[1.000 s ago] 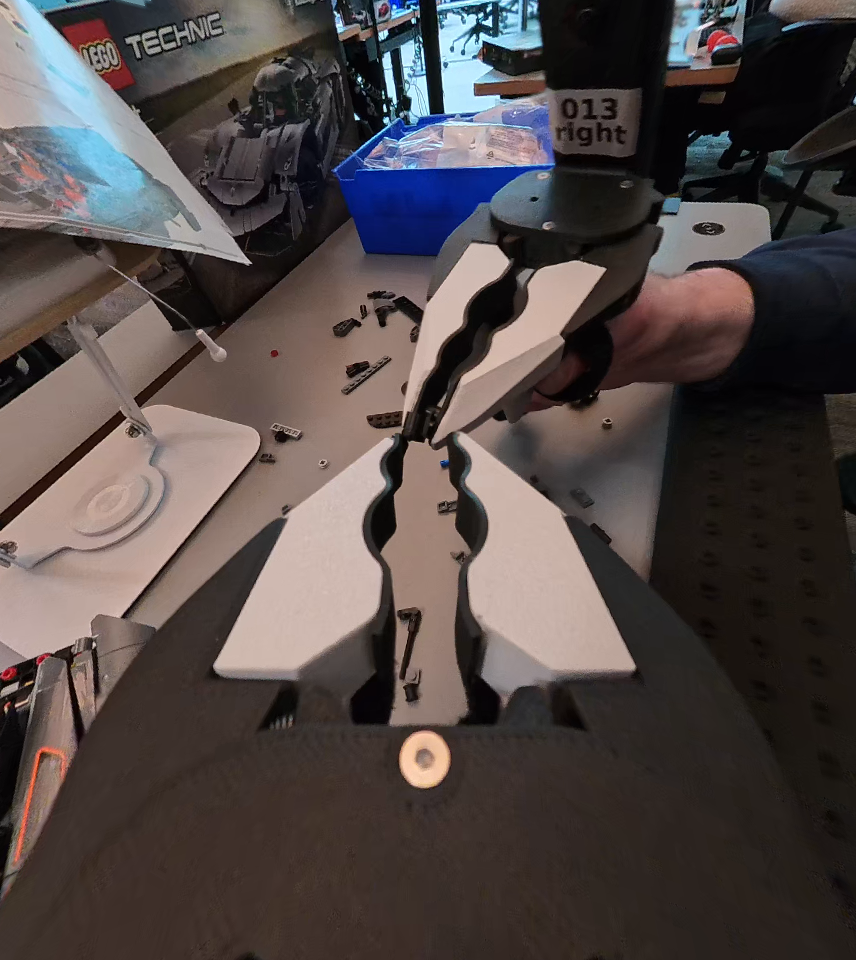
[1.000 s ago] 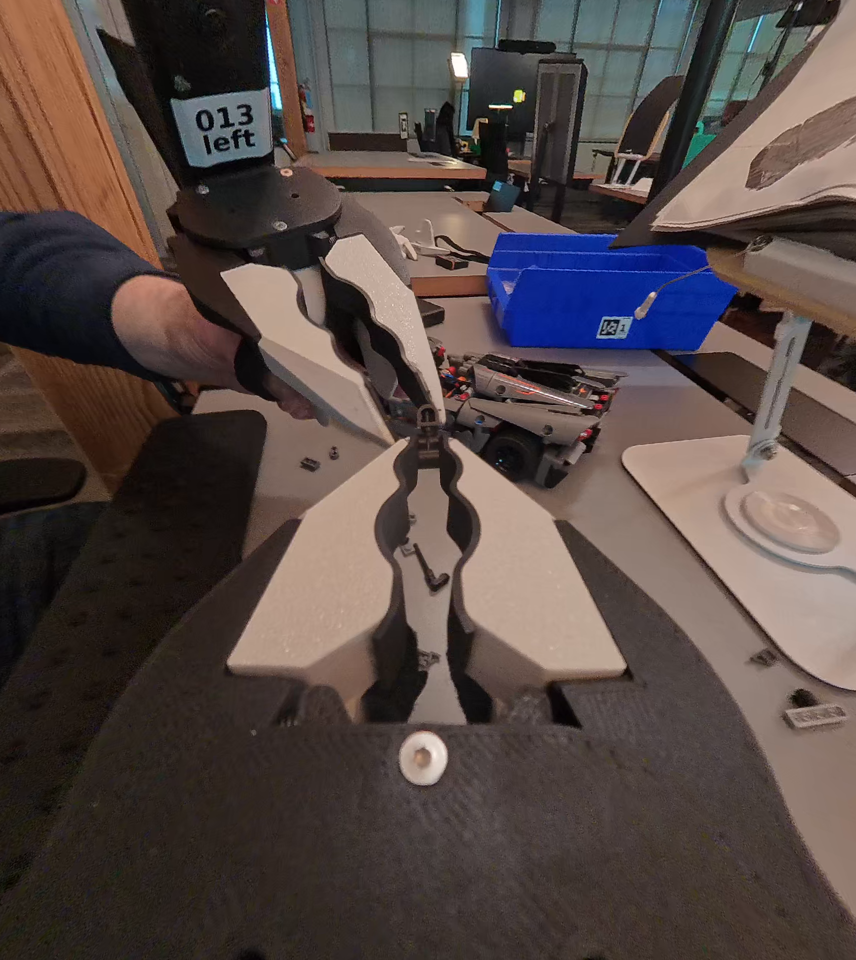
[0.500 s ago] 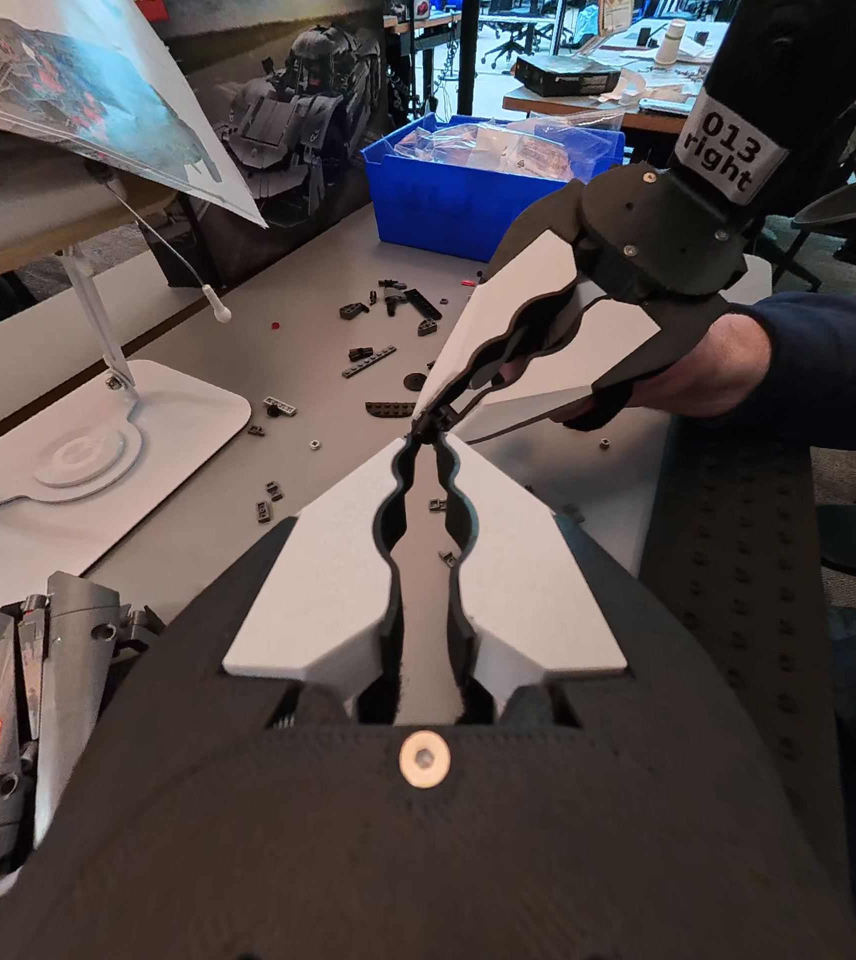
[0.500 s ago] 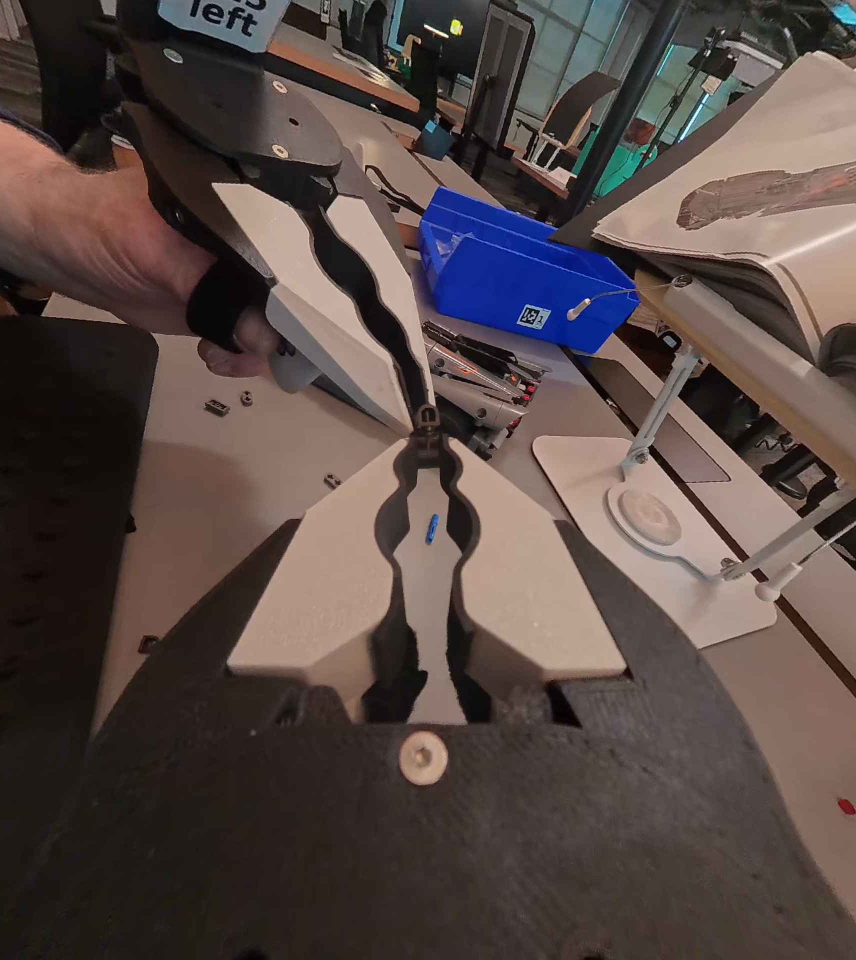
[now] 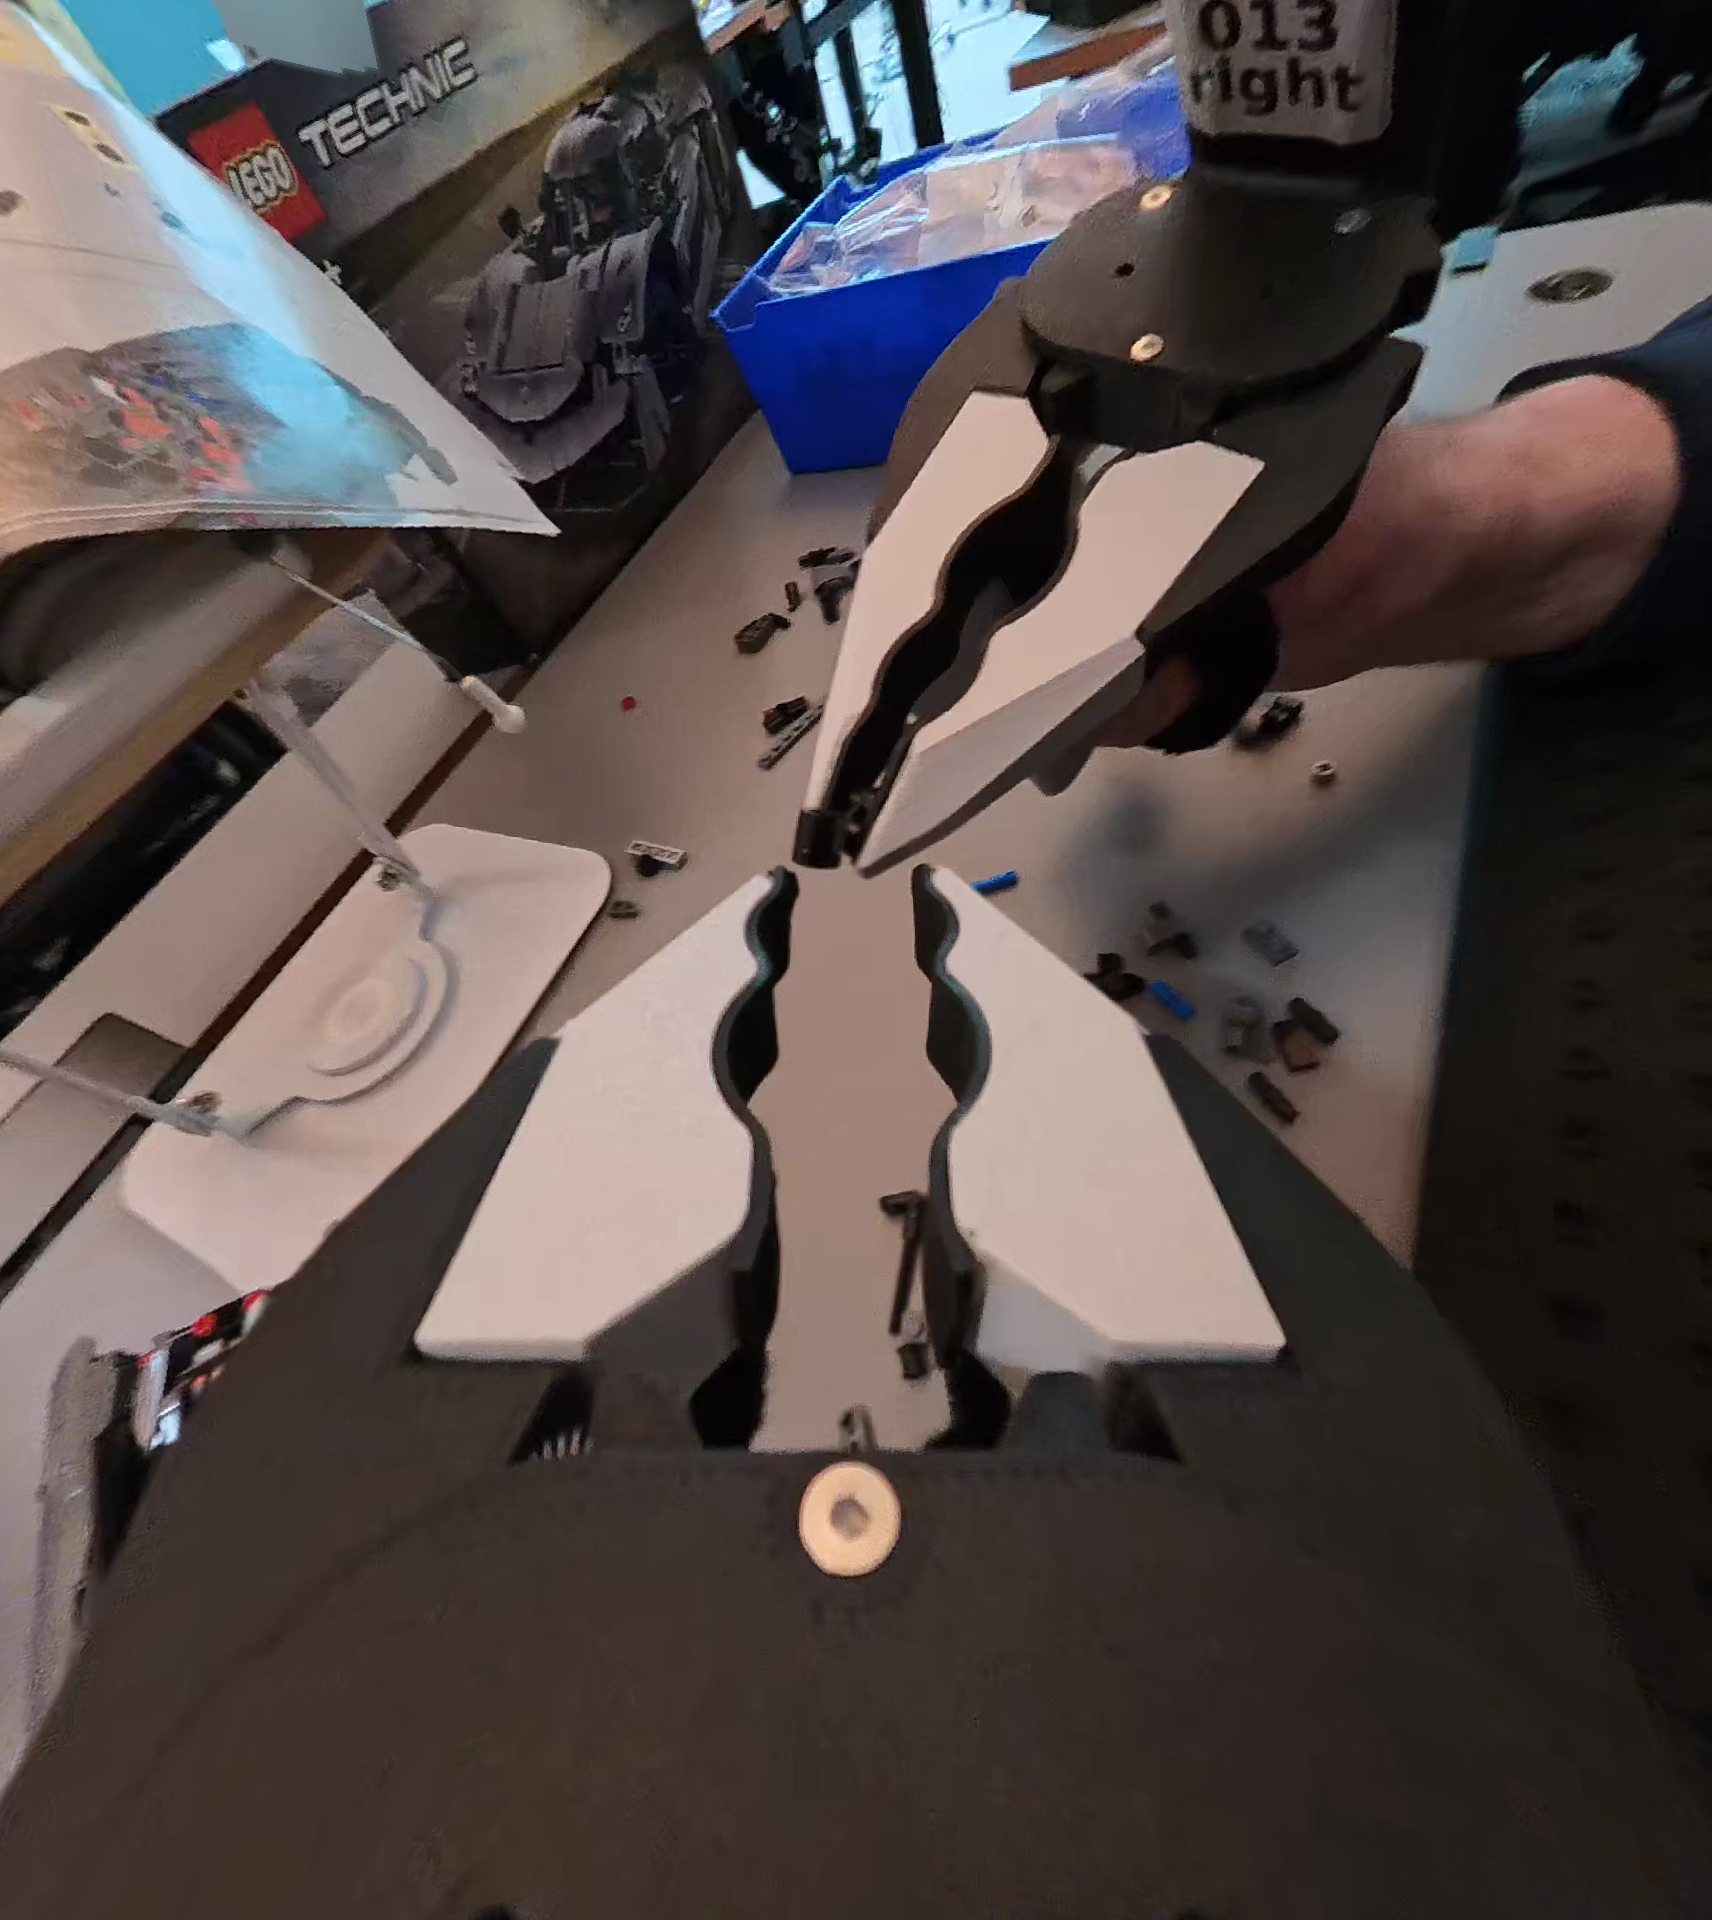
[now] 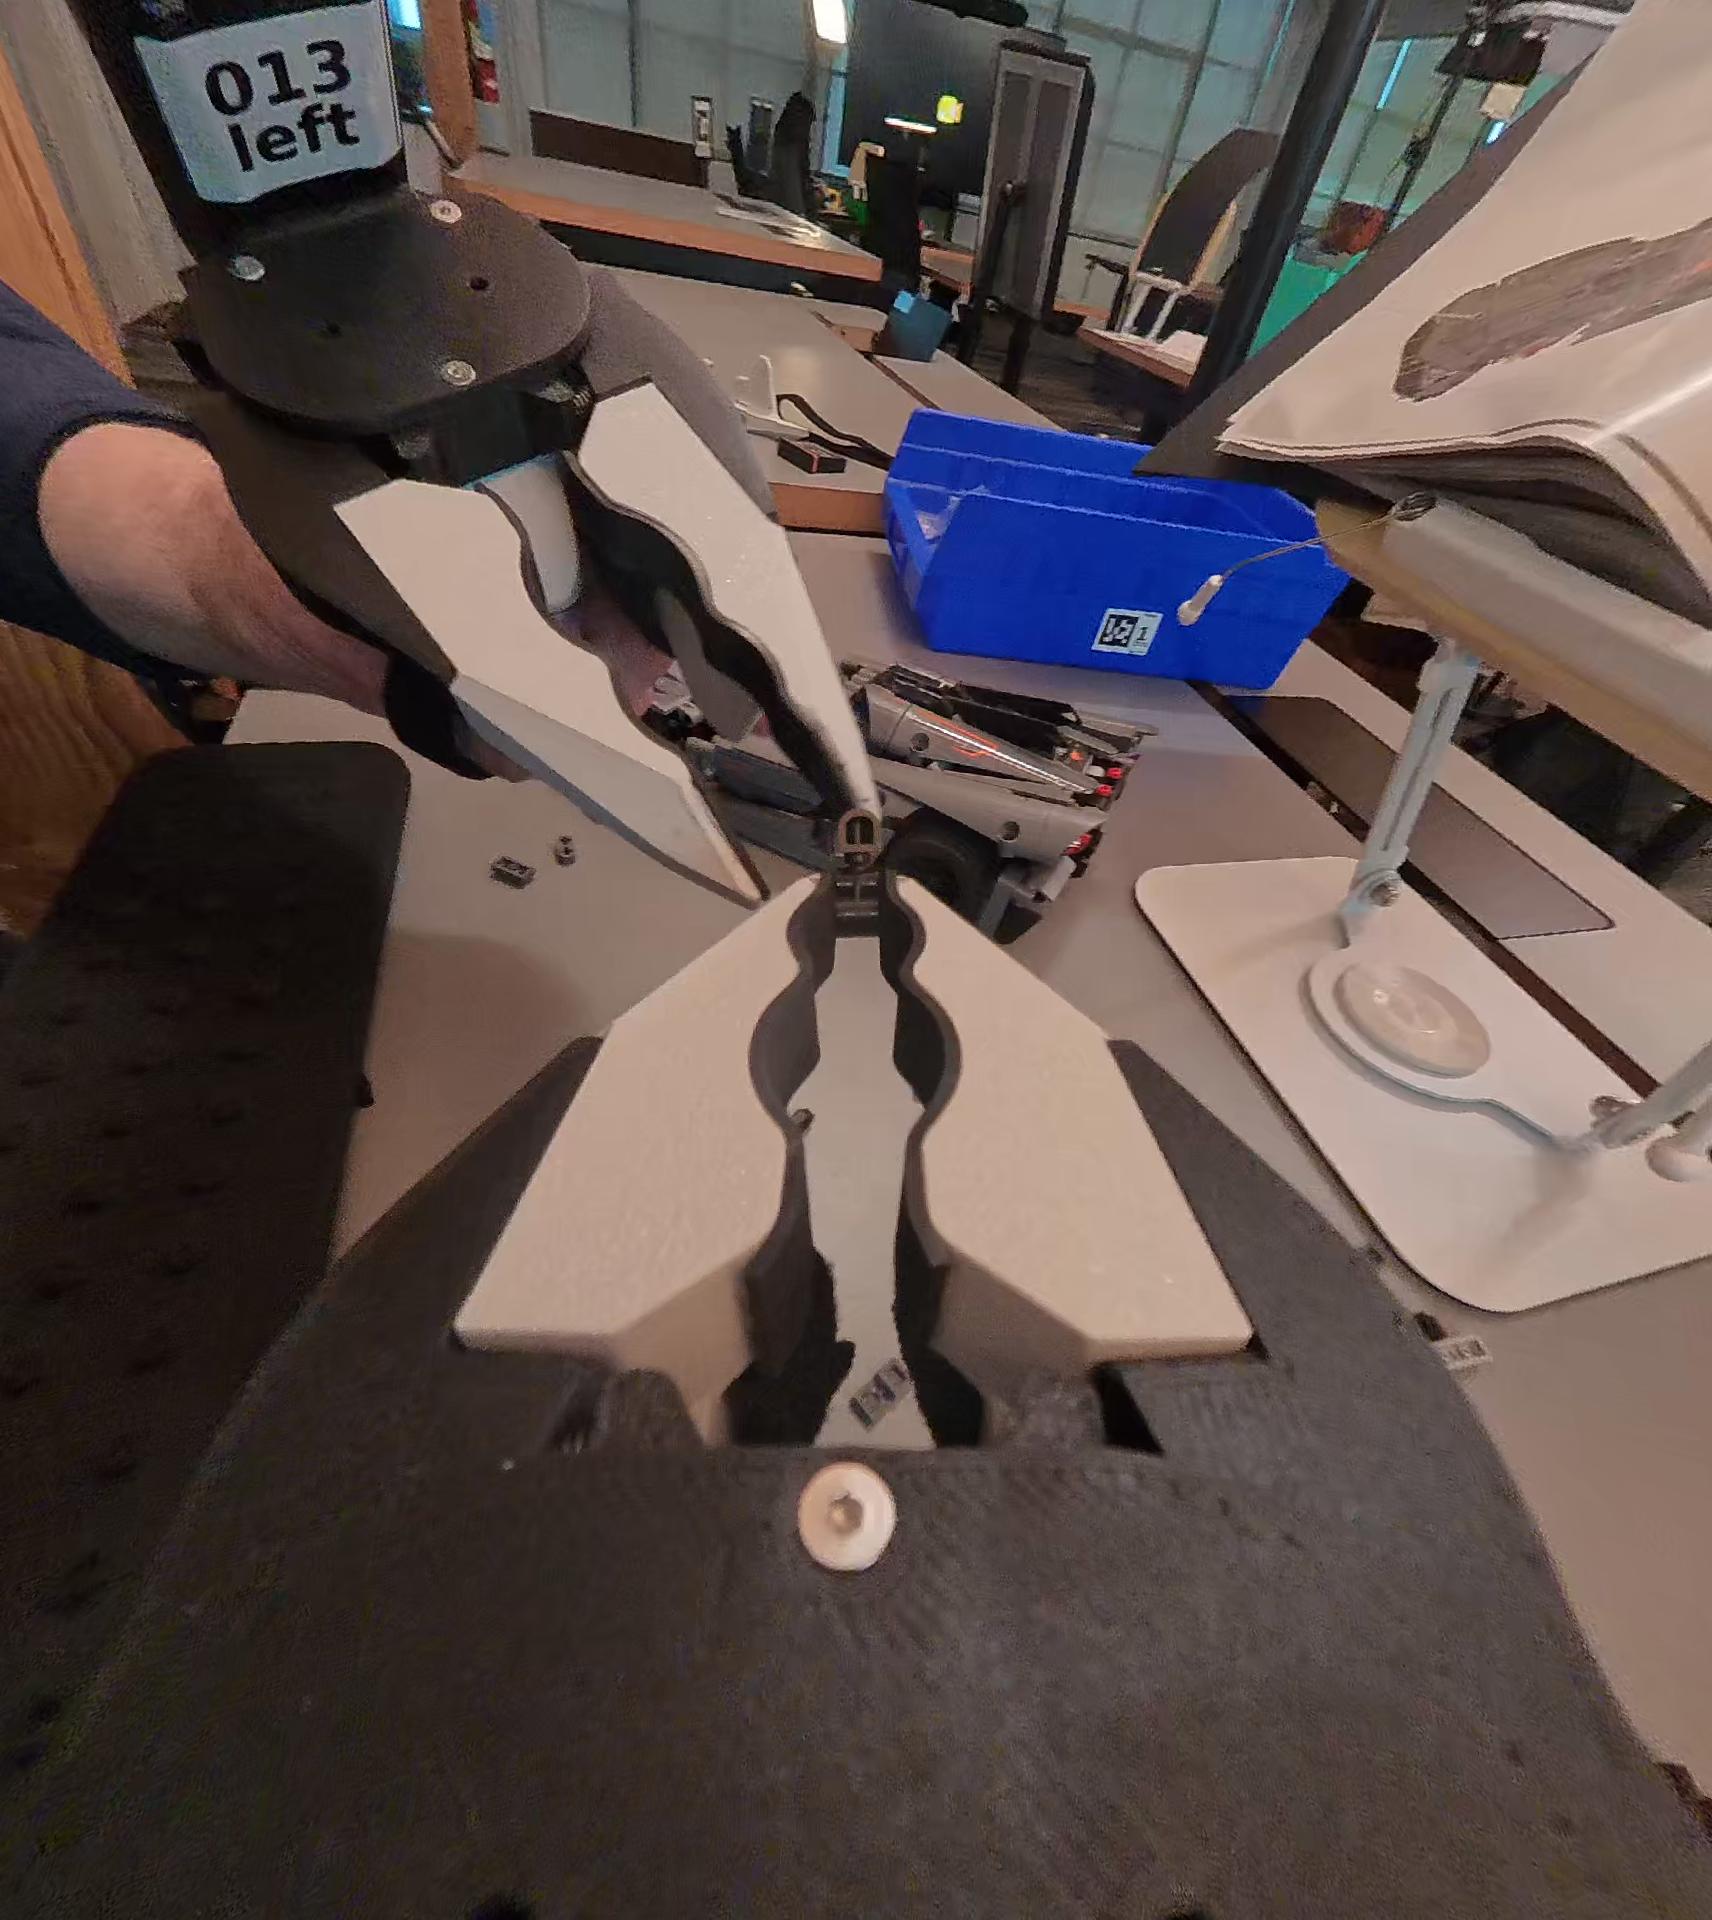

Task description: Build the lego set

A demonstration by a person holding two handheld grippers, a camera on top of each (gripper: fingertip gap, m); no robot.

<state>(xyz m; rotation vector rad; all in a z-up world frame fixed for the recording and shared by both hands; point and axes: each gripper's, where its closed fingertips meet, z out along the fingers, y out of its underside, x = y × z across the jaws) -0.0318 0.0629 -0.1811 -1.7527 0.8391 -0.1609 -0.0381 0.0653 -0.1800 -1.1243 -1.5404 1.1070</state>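
Right gripper: closed on a small black lego piece, pinched at the very tips; the piece's rounded end sticks out past them.
Same gripper, left wrist view: points down toward the table, tips clamped on the black piece; a hand in a dark sleeve holds it.
Left gripper: fingers parted, nothing between them; its tips sit just below the right gripper's tips, a narrow gap apart.
Same gripper, right wrist view: comes in from the upper left, held by a hand; its far fingertip is at the black piece, contact cannot be told.
Table: grey top; both grippers meet above its middle.
Loose pieces: small black, grey and blue parts scattered toward the table's right edge, beside a black perforated mat; more black parts lie farther back, toward the bin.
Black pin: on the table between the left gripper's fingers, near their base.
Car model: part-built, grey and black with red details, on the table just behind the gripper tips in the right wrist view.
Blue bin: at the table's far end, behind the model; clear bags inside.
Stand: white base on the table's right side in the right wrist view, carrying an open instruction book.
Set box: upright at the far left edge, behind the book.
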